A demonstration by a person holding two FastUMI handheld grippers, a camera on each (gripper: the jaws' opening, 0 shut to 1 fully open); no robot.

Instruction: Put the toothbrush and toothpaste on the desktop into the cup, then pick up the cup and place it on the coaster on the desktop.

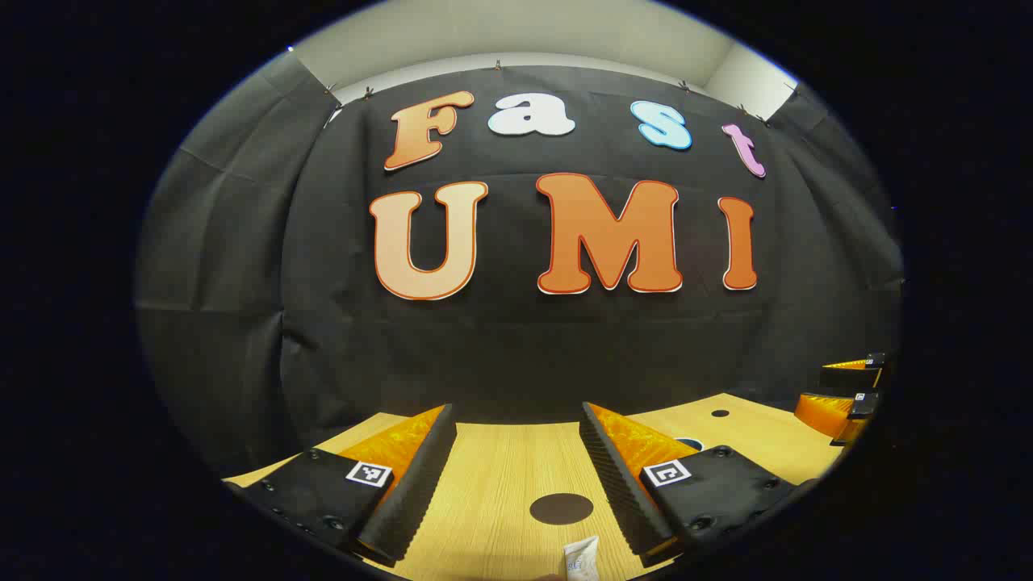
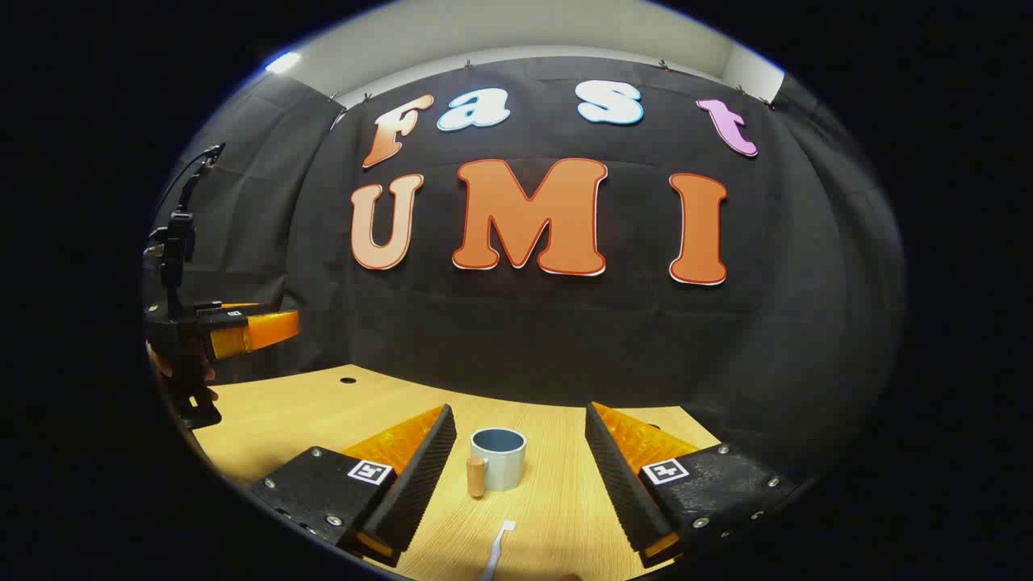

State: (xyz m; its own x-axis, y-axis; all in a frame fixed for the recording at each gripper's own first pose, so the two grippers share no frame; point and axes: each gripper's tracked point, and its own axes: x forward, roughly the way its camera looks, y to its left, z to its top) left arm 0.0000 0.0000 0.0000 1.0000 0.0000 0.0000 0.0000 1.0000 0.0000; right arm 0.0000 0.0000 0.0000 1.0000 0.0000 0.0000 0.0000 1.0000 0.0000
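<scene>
Two hand-held grippers hover above a light wooden table (image 2: 565, 500), each with its jaws spread wide and holding nothing.

In the right gripper view, the right gripper (image 2: 516, 476) looks down its two black ribbed fingers at a pale grey cup with a blue inside and a short wooden handle (image 2: 497, 460), standing upright between them but farther off. Nearer the camera, a white toothbrush (image 2: 494, 550) lies flat on the table, partly cut off at the bottom edge. The left gripper (image 2: 242, 331) shows far to the left, held well above the table.

In the left gripper view, the end of a white toothpaste tube (image 1: 581, 558) lies just below and between the open fingers, beside a flat dark round coaster (image 1: 561, 508).

Nothing seems to be in the cup yet. To start well, the right gripper should drop low, straddle the toothbrush handle across its narrow width, close firmly, then lift clear before tipping it into the cup.
</scene>
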